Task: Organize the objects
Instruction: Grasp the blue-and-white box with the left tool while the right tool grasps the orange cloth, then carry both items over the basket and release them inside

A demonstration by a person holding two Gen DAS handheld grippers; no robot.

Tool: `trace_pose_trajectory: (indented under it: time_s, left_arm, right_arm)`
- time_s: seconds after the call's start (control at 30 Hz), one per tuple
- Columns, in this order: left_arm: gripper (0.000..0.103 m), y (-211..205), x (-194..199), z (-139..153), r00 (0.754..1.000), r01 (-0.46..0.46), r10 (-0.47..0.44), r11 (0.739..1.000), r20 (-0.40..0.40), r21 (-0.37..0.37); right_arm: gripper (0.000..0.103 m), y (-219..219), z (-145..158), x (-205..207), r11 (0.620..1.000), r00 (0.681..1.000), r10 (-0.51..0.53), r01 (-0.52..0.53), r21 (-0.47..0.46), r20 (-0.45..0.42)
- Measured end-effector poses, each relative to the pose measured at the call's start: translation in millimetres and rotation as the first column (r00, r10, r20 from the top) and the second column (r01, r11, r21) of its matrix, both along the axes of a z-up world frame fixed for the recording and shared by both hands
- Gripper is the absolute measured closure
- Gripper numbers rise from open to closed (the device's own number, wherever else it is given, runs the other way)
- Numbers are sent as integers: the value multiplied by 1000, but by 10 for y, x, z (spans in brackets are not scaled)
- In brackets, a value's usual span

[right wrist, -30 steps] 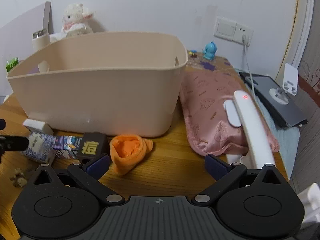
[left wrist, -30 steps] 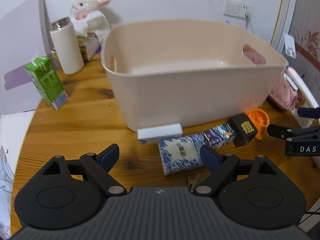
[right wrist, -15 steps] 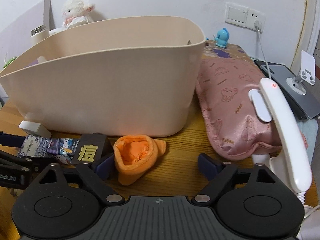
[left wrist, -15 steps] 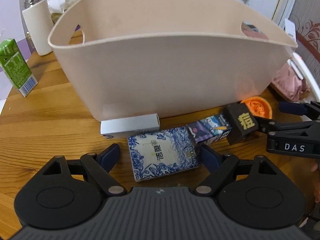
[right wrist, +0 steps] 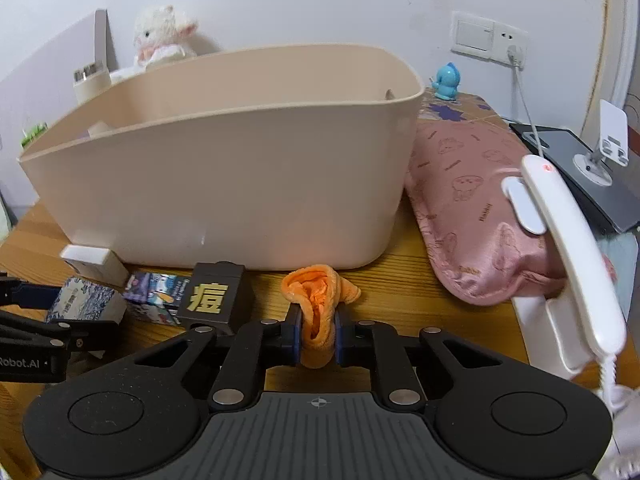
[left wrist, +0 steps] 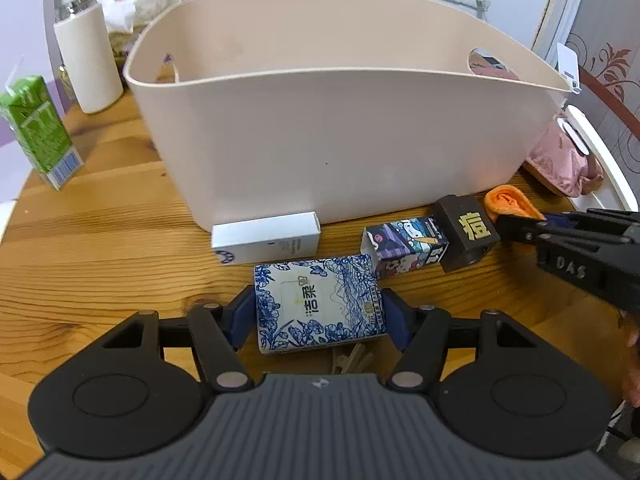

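Left wrist view: your left gripper [left wrist: 320,316] sits low over the wooden table [left wrist: 100,240], both blue pads pressed to the sides of the blue-patterned tissue pack [left wrist: 318,302], clamped on it
Tissue pack: flat on the table, just in front of the white box [left wrist: 266,238], which lies against the beige bin [left wrist: 340,120]
Row to the right: cartoon-print box [left wrist: 404,246], then black cube [left wrist: 466,230] touching it, then orange cloth [left wrist: 508,202]
Bin interior: nothing visible inside from this angle
Left background: green carton [left wrist: 38,130] and white tumbler [left wrist: 88,56], well apart from the bin's front
Right wrist view: your right gripper [right wrist: 318,334] has its pads squeezed onto the orange cloth [right wrist: 318,308], which bulges up between them
Cloth position: on the table just in front of the bin [right wrist: 224,168], beside the black cube [right wrist: 214,298]
Right side: pink pouch [right wrist: 472,216] lies beside the bin, a white handset [right wrist: 568,256] at its far edge
Left edge: your left gripper [right wrist: 36,336] around the tissue pack [right wrist: 86,306]
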State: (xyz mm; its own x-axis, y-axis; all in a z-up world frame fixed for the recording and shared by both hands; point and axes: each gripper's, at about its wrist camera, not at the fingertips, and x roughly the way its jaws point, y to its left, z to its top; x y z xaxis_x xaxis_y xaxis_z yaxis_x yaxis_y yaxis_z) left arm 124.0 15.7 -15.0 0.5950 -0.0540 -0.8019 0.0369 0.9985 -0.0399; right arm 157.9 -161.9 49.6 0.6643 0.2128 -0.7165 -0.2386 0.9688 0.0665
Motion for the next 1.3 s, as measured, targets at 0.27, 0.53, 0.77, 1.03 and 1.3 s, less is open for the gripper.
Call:
trace_pose_trajectory:
  time_s: [0.27, 0.53, 0.77, 1.03, 1.3]
  left_arm:
    - [36, 85, -230, 313, 996, 11, -10, 1000, 84, -15]
    - [36, 73, -428, 758, 976, 38, -35, 999, 216, -9]
    - [36, 64, -453, 1234, 938, 39, -51, 998, 342, 41]
    - [36, 30, -82, 1390, 924, 26, -46, 998, 380, 57]
    - [36, -112, 509, 1156, 946, 22, -50, 996, 319, 90]
  right_arm:
    - [89, -92, 332, -330, 1000, 995, 3, -3, 8, 101]
    - [89, -171, 730, -502, 999, 976, -14, 5, 40, 219]
    - [89, -176, 1023, -473, 998, 951, -32, 16, 55, 308]
    - [89, -111, 1260, -268, 998, 926, -47, 24, 66, 374]
    - [89, -87, 1232, 168, 993, 931, -67, 29, 111, 359]
